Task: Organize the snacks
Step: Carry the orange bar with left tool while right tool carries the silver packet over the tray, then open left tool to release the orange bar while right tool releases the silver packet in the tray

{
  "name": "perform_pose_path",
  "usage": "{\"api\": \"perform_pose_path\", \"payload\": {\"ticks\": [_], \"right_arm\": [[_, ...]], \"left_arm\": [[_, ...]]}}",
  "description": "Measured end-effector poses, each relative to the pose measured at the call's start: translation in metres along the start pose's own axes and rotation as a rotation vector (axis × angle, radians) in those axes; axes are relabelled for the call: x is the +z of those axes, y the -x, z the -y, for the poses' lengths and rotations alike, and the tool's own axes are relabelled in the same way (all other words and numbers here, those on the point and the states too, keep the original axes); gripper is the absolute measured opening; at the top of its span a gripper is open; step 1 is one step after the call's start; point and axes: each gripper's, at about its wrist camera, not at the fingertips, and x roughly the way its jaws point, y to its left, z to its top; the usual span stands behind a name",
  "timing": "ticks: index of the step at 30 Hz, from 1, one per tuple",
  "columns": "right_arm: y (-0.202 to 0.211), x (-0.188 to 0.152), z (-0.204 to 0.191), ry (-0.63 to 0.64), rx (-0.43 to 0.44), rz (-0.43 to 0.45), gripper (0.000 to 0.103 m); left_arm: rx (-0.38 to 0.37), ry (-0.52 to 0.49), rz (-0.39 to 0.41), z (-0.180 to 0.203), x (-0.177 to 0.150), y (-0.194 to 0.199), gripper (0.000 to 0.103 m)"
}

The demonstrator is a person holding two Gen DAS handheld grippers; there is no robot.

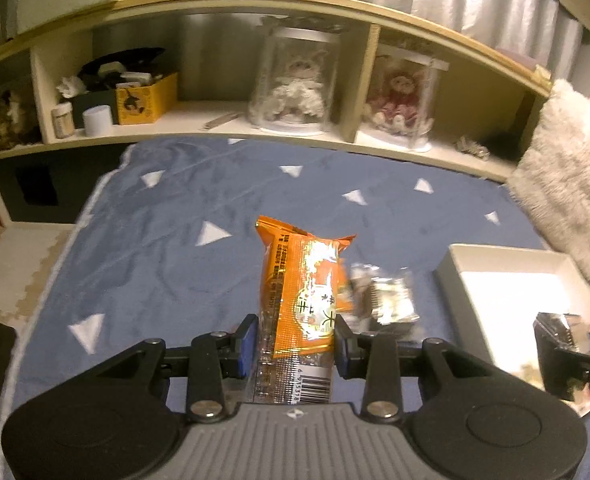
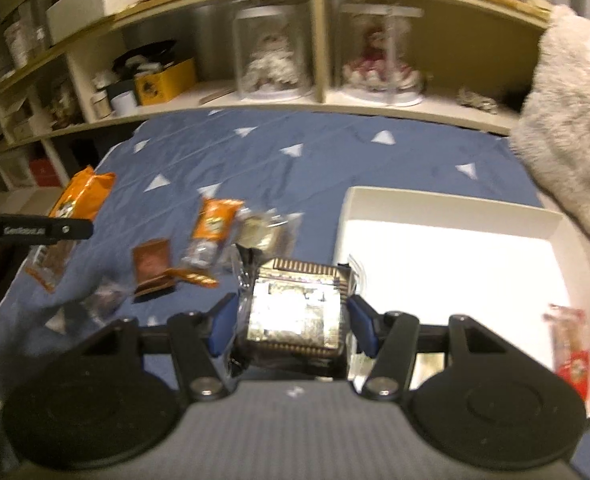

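Note:
My left gripper is shut on an orange snack packet and holds it upright above the blue blanket. It shows at the left edge of the right wrist view. My right gripper is shut on a silver and black snack packet, beside the left edge of the white box. A red packet lies in the box. On the blanket lie a small orange packet, a brown packet and a clear silver packet.
A wooden shelf with two dolls in clear cases and a yellow box stands behind the blanket. A fluffy white pillow lies at the right, past the box.

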Motion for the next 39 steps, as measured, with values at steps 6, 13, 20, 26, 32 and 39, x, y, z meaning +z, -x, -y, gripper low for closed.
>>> {"api": "perform_pose_path", "payload": {"ticks": [6,13,20,26,32,39], "right_arm": [[-0.001,-0.003,0.044,-0.055,-0.028,0.025,0.065],[-0.004,-0.004,0.093,-0.12,-0.063,0.047,0.065],[-0.014,-0.008,0.145,-0.194,-0.127,0.054,0.065],[-0.027,-0.013,0.173,-0.265,-0.157,0.041,0.065],[-0.043,-0.011,0.189,-0.286,-0.166,0.03,0.065],[-0.056,-0.01,0.191,-0.233,-0.174,-0.021,0.065]], "left_arm": [[-0.052,-0.017,0.0,0.043,0.005,-0.01,0.04],[-0.124,-0.03,-0.025,0.097,0.009,-0.033,0.04],[-0.195,-0.013,-0.04,0.151,0.015,-0.066,0.04],[-0.23,0.026,-0.082,0.181,0.015,-0.1,0.04],[-0.246,0.126,-0.146,0.192,0.01,-0.13,0.04],[-0.185,0.144,-0.172,0.193,0.003,-0.143,0.04]]}}
